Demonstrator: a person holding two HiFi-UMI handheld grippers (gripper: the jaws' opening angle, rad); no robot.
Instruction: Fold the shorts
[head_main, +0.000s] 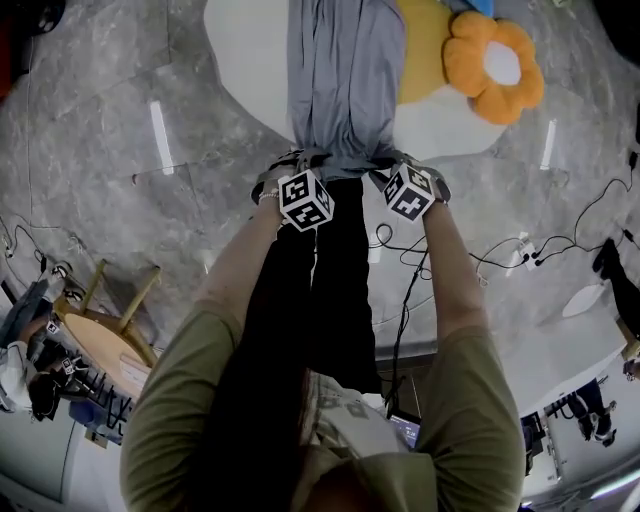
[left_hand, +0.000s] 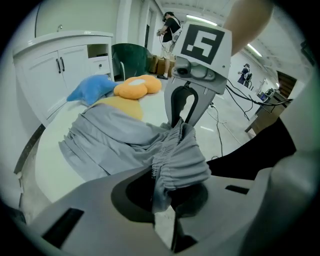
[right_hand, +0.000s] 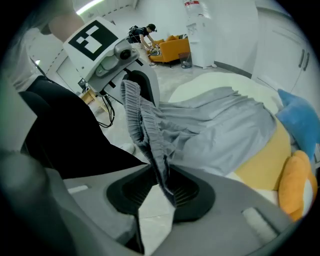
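Pale grey cloth shorts (head_main: 345, 80): thin matt fabric, softly creased, the waistband finely gathered. Rounded white worktop (head_main: 245, 60): smooth, faintly satin. Orange flower-shaped cushion (head_main: 495, 65): fuzzy plush. Grey marbled floor (head_main: 110, 150): polished, stone-like, glossy with light streaks. Left tongs (left_hand: 162, 192) and right tongs (right_hand: 162, 187): matt grey plastic, ribbed in the dark recess.

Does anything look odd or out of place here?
The shorts lie partly over a yellow plush toy on the table, not flat. Their waistband is bunched between the left tool and the right tool, both clamped on it close together.
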